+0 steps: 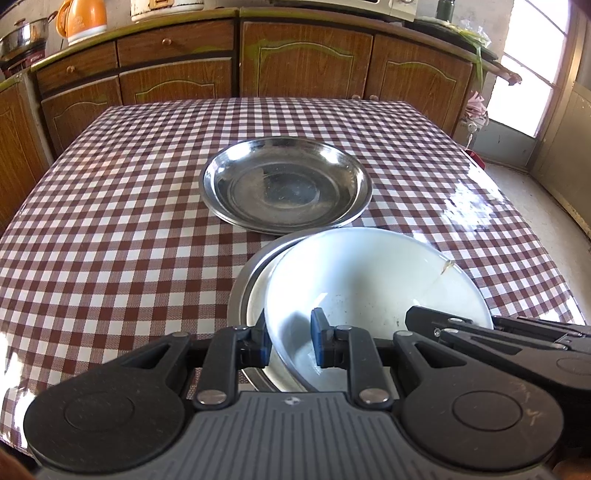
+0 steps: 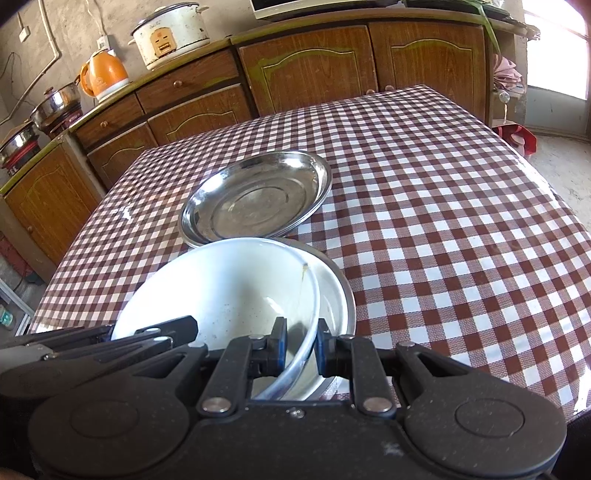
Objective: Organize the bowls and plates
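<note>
The near rim of the white ceramic bowl [image 1: 369,273] is disappearing behind the black left gripper [image 1: 289,341] in the left wrist view. The steel bowl [image 1: 245,280] beneath it is showing only a crescent, its base hidden. The orange plastic kettle [image 1: 83,18] is being cut off by the top edge. Whether the white bowl is touching the steel one cannot be told.

My right gripper [image 2: 301,345] pinches the rim of a cracked white ceramic bowl [image 2: 236,288], nested in a steel-rimmed bowl [image 2: 341,286], near a shallow steel plate [image 2: 255,197].
</note>
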`<state>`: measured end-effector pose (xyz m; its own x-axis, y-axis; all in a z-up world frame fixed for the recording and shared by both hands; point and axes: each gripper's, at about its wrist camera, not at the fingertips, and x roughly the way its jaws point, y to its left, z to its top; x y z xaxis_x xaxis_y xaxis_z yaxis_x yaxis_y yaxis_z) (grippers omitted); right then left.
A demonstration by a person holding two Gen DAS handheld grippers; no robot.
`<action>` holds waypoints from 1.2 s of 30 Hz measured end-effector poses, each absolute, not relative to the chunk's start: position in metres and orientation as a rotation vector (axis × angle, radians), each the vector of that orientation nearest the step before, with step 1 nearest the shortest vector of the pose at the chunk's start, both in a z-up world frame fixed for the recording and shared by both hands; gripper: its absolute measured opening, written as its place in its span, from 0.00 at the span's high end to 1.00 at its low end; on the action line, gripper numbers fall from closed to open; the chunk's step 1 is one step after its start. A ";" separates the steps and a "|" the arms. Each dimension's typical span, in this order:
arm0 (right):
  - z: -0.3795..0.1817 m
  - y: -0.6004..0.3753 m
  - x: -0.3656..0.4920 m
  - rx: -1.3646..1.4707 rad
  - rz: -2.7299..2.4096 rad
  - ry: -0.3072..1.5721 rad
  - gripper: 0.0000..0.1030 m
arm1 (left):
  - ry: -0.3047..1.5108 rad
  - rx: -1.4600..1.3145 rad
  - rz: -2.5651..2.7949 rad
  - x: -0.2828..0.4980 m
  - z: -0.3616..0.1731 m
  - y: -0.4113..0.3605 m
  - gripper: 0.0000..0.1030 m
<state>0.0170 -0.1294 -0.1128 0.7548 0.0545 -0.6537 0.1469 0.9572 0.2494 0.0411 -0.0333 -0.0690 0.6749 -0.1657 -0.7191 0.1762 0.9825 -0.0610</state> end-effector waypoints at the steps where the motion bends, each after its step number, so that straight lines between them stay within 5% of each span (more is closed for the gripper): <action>1: -0.113 -0.129 0.018 0.294 -0.049 0.716 0.80 | 0.809 0.014 -0.191 0.041 -0.069 -0.034 0.79; 36: -0.110 -0.142 0.031 0.281 0.071 0.817 0.77 | 0.816 -0.036 -0.168 0.044 -0.074 -0.035 0.81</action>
<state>0.0305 -0.1415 -0.1098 0.6844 0.1702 -0.7089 0.0456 0.9605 0.2746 0.0440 -0.0354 -0.0739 0.6728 -0.1635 -0.7215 0.1354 0.9860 -0.0971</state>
